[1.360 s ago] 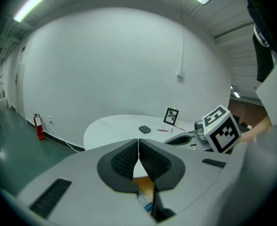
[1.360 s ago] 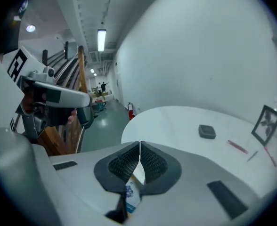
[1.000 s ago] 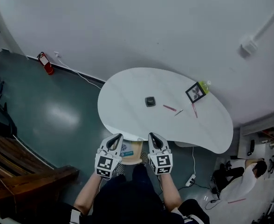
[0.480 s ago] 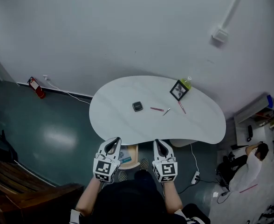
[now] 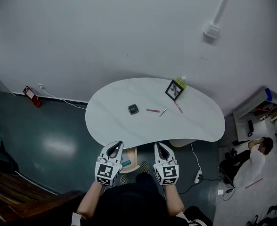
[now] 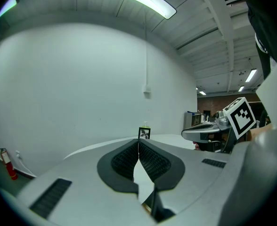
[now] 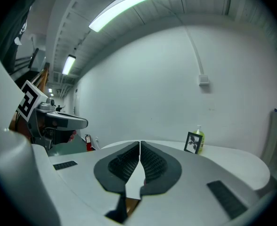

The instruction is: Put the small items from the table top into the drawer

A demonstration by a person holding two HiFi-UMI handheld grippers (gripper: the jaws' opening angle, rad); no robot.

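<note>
The white table [image 5: 110, 121] holds a small black item [image 5: 133, 109], a pink pen [image 5: 153, 110], a short pale pen [image 5: 162, 112] and another pink pen [image 5: 178, 107]. A picture frame [image 5: 174, 90] and a green bottle [image 5: 181, 82] stand at its far side. Under the near edge a wooden drawer [image 5: 131, 155] stands open with a teal item [image 5: 126, 163] inside. My left gripper [image 5: 114, 147] and right gripper [image 5: 159, 147] hover on either side of the drawer, short of the table edge. Both are shut and hold nothing. The left gripper view shows the frame [image 6: 144, 133] beyond touching jaws.
A red fire extinguisher [image 5: 30, 95] leans at the far wall on the left. A person [image 5: 254, 159] sits at the right by a shelf [image 5: 256, 111]. A power strip [image 5: 197, 177] lies on the green floor near the table. A dark wooden bench [image 5: 16, 197] fills the lower left.
Both grippers have drawn back from the table edge and risen a little, staying shut. The view has shifted, so the table sits farther off and more of the wall shows.
</note>
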